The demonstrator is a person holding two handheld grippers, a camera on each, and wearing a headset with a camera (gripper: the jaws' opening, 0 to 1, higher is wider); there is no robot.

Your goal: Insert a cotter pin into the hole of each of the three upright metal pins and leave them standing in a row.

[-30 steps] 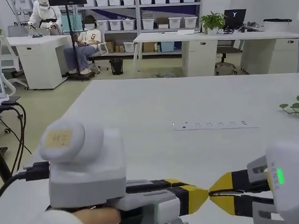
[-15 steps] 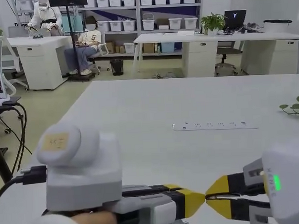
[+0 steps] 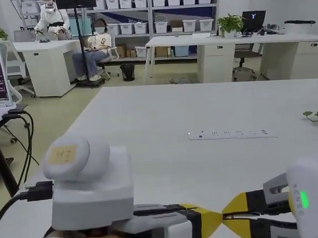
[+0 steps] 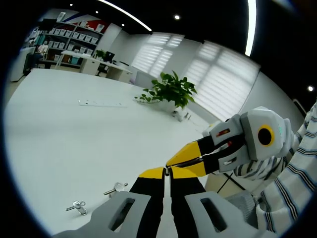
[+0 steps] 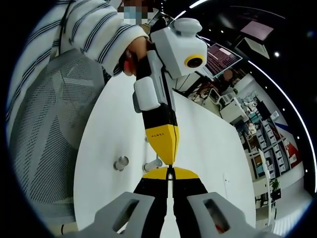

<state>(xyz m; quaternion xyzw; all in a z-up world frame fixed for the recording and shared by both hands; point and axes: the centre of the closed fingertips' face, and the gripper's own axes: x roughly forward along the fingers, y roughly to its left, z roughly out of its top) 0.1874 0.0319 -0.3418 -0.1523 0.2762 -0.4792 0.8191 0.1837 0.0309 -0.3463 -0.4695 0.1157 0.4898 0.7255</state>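
My left gripper (image 3: 218,221) and right gripper (image 3: 227,220) meet tip to tip low over the near edge of the white table (image 3: 164,119). Both have yellow-tipped black jaws pressed together. In the left gripper view, my own left gripper (image 4: 167,171) touches the right gripper (image 4: 169,164) coming in from the right. Anything pinched at the tips is too small to make out. Two small metal pins (image 4: 116,188) (image 4: 78,206) lie on the table below. In the right gripper view, the right gripper (image 5: 170,171) faces the left gripper (image 5: 171,160), with one round-headed pin (image 5: 120,162) and another pin (image 5: 152,164) beneath.
A white power strip (image 3: 232,133) lies mid-table, and a potted plant (image 4: 171,89) stands at the table's far right edge. A mesh chair (image 5: 39,124) sits behind me. Desks, shelves and seated people are far back in the room.
The head camera has shifted slightly. Both grippers stay tip to tip near the table's front edge, with no visible opening or release.
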